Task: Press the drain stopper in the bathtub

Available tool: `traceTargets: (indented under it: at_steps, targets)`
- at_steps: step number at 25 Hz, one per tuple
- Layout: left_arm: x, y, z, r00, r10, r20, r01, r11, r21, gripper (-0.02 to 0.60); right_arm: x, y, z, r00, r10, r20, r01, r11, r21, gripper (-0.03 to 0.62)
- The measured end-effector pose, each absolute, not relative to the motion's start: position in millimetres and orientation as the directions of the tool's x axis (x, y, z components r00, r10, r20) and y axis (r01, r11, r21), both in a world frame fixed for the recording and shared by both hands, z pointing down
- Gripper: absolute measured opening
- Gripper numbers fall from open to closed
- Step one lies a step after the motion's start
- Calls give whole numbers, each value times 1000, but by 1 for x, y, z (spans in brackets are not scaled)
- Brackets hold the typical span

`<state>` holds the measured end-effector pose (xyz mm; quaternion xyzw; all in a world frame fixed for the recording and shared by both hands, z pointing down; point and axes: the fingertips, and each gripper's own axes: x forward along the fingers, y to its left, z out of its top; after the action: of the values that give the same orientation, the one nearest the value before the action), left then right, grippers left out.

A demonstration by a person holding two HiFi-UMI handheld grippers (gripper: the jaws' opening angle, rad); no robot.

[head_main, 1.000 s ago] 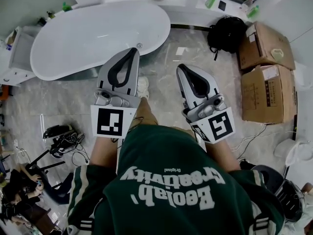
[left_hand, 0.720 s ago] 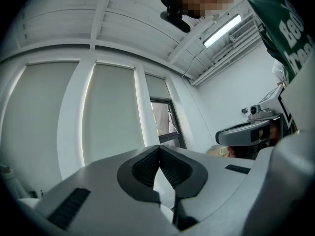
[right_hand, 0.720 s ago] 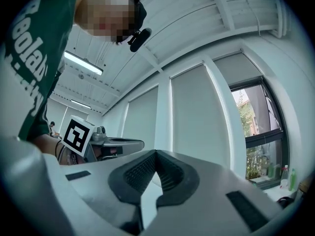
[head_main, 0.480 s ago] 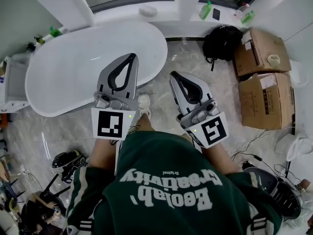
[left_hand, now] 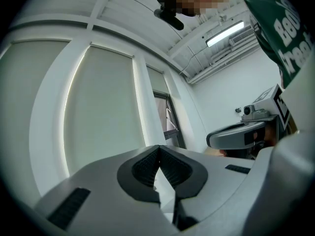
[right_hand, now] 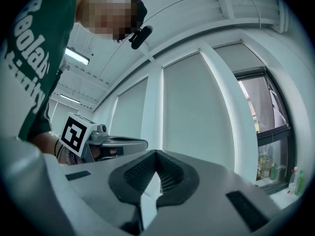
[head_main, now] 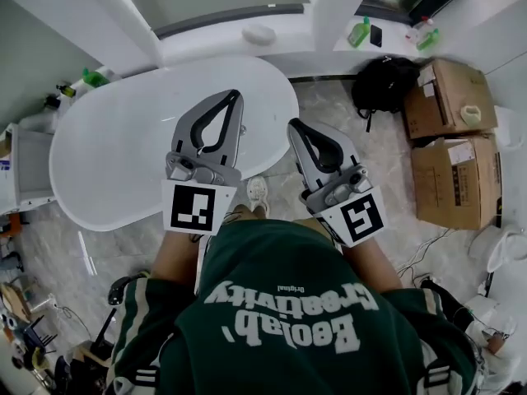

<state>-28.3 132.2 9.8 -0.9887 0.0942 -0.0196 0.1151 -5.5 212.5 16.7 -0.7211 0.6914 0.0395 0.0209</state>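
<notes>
In the head view a white oval bathtub point(head_main: 123, 155) fills the left middle, and its inside looks bare. No drain stopper shows; the left gripper covers part of the tub's near right end. My left gripper point(head_main: 234, 97) is held over the tub's right end, its tips together and nothing between them. To the right of the tub, above the marble floor, my right gripper point(head_main: 294, 125) is likewise shut and empty. The left gripper point(left_hand: 158, 149) and the right gripper point(right_hand: 156, 154) both point up at blinds and ceiling in their own views.
A black backpack point(head_main: 387, 81) and two cardboard boxes point(head_main: 455, 97) stand at the right. Bottles point(head_main: 359, 31) sit on the white ledge behind the tub. A white cabinet point(head_main: 25, 171) flanks the tub's left end. A white shoe point(head_main: 258, 194) shows below the grippers.
The person has stepped closer to the tub, so it now lies right under the left gripper. Both grippers stayed shut and kept their pose.
</notes>
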Motion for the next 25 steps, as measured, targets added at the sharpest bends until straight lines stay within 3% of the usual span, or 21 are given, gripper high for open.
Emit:
traceTargets:
  at_steps: [25]
  targets:
    - [-7, 34, 49, 978, -204, 48, -193, -967, -167, 8, 19, 116, 46, 24, -1000, 3, -999, -24, 40, 9]
